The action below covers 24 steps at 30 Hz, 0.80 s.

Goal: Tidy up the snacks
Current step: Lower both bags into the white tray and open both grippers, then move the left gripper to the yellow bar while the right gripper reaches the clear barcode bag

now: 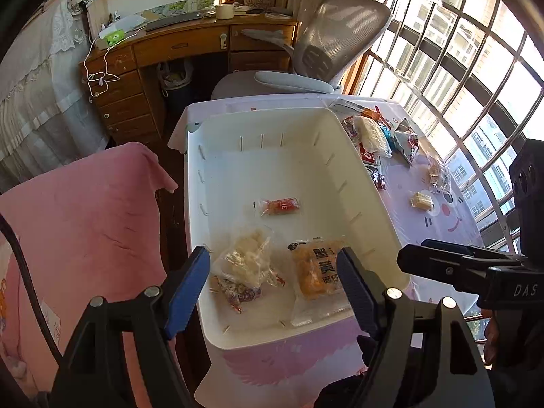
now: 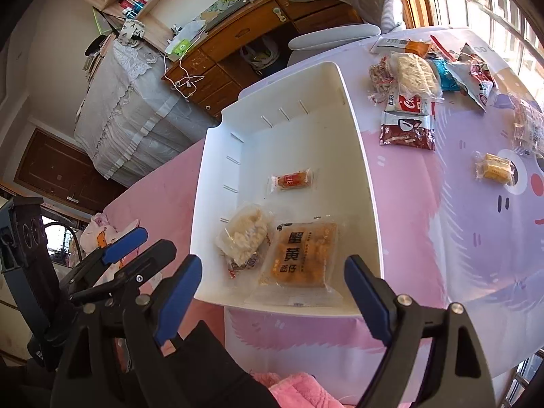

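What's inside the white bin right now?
The white bin holds a small red packet, a clear bag of pale snacks and an orange noodle pack. A red wrapper peeks from under the clear bag, mostly covered.

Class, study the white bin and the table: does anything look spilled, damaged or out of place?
Nothing is spilled or torn. The white bin holds only three packets, while a jumbled pile of snacks lies unsorted on the table.
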{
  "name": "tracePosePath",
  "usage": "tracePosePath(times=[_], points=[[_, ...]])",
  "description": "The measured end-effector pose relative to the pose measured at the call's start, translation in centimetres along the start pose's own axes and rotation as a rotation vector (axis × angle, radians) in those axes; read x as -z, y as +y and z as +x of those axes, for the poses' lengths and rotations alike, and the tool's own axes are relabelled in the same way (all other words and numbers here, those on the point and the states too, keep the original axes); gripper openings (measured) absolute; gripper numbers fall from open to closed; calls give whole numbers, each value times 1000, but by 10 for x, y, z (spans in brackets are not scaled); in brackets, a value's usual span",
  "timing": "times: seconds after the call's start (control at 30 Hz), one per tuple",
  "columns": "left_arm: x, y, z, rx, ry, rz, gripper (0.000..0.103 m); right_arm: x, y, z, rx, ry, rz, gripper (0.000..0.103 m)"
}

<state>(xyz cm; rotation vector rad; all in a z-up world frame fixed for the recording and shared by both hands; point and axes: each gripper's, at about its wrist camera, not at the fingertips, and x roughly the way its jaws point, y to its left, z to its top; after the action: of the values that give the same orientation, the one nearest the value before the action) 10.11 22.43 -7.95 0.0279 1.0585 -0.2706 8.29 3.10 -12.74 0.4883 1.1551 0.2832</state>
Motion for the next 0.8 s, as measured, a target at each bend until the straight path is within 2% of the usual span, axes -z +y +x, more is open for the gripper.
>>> tracePosePath(times=[0.33,0.5,0.8], points=[[2,-42,8,46,34,50,76,17,-38,-26,77,-36,70,87],[0,-67,10,56,41,50,76,21,-71,-39,105,-30,116,87],[-9,-124,15,73,42,53,76,16,-127,-76,148,-42,123,87]])
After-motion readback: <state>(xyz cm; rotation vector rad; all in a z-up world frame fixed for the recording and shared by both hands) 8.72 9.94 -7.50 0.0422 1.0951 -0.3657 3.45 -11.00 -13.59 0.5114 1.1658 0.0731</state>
